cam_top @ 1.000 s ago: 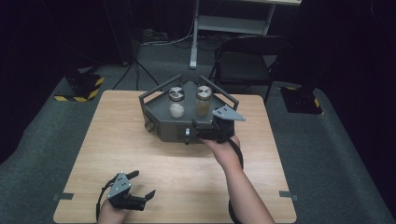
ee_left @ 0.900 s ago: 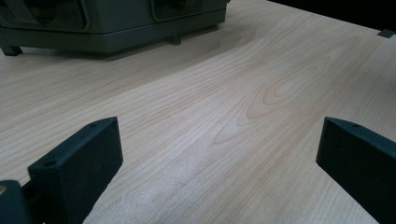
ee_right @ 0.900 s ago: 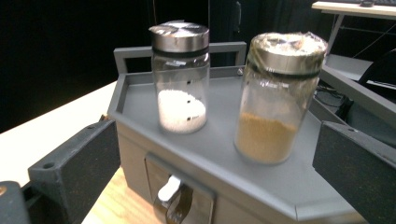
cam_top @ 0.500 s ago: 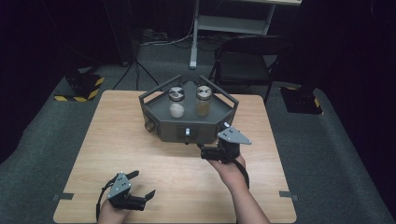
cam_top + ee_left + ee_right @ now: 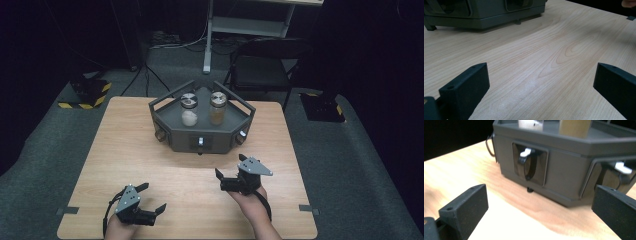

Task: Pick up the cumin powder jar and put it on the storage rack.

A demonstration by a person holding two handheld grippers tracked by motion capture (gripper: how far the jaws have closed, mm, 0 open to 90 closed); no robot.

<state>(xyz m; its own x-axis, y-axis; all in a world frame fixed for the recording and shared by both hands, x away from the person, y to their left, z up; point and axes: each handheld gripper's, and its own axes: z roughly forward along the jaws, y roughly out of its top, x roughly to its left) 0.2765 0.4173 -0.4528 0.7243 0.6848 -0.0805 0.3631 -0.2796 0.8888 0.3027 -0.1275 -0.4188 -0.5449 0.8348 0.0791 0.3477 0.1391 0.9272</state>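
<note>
A grey angular box stands at the table's far middle. On top of it are two lidded jars, one with white contents and one with brown contents. My right gripper hovers open a short way in front of the box, with nothing between its jaws. In the right gripper view it faces the box front, where a recessed black lever with a white tip sits. A second such lever is on the angled face. My left gripper rests open near the front left edge.
The wooden table has bare surface between the box and both grippers. In the left gripper view the box lies far ahead across bare wood. A folding chair and a stand base sit behind the table.
My right gripper has pulled back from the box front toward the near side of the table. The left gripper has stayed still.
</note>
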